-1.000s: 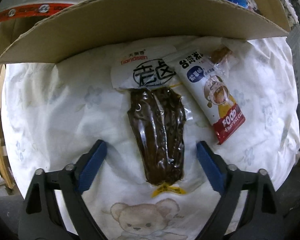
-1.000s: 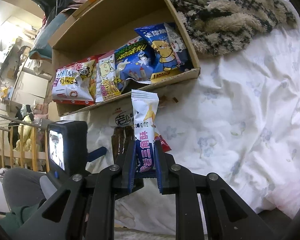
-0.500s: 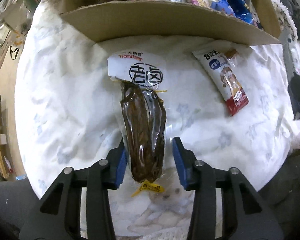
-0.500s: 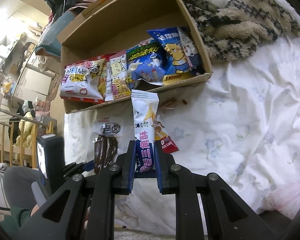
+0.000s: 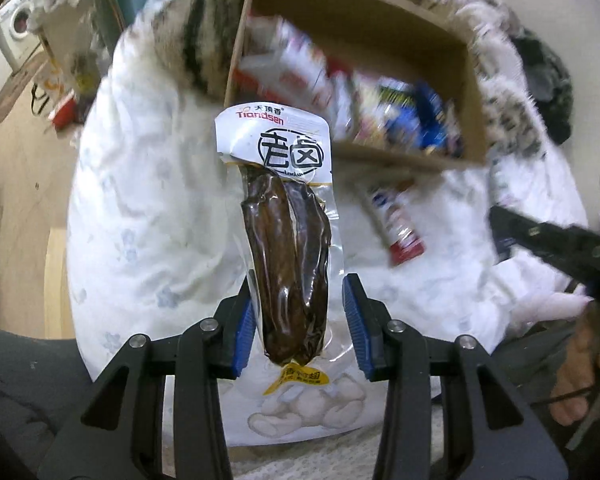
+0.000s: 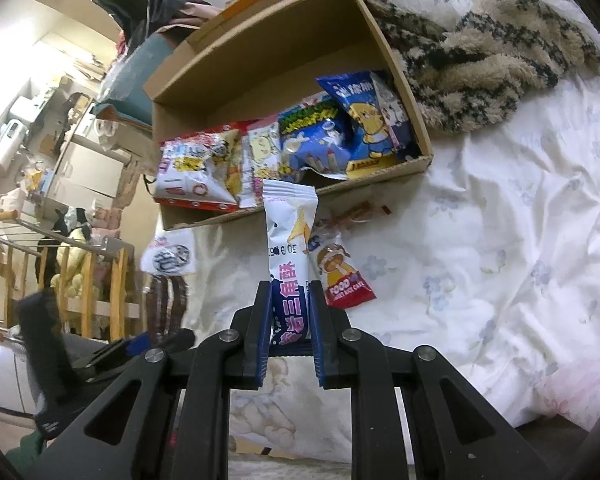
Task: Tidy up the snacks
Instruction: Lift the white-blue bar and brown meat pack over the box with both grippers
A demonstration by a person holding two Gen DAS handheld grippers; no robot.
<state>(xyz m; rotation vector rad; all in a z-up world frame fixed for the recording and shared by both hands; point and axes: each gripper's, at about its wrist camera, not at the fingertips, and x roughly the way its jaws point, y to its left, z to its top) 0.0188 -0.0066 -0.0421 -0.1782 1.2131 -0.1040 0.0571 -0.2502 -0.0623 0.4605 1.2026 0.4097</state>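
Observation:
My left gripper point(image 5: 300, 320) is shut on a vacuum pack of dark brown meat with a white header point(image 5: 288, 256). The pack hangs in the air above the white bedsheet point(image 5: 148, 220). It shows blurred at the left of the right wrist view point(image 6: 166, 304). My right gripper point(image 6: 290, 320) is shut on a white and blue snack bar point(image 6: 288, 248), which points toward the open cardboard box point(image 6: 380, 60). The box point(image 5: 472, 80) lies on the bed with several snack bags in it. A red and white rice cake packet point(image 6: 342, 272) lies flat on the sheet in front of the box.
A fuzzy striped blanket point(image 6: 480, 40) lies behind and beside the box. A small brown wrapped sweet point(image 6: 360, 212) sits by the box's front wall. A wooden rail point(image 6: 80, 280) stands off the bed's left edge. A hand point(image 5: 584, 364) shows at the lower right of the left wrist view.
My left gripper closed on the brown pack and lifted it off the sheet, rising so the box's inside now shows. The right gripper kept still with its bar.

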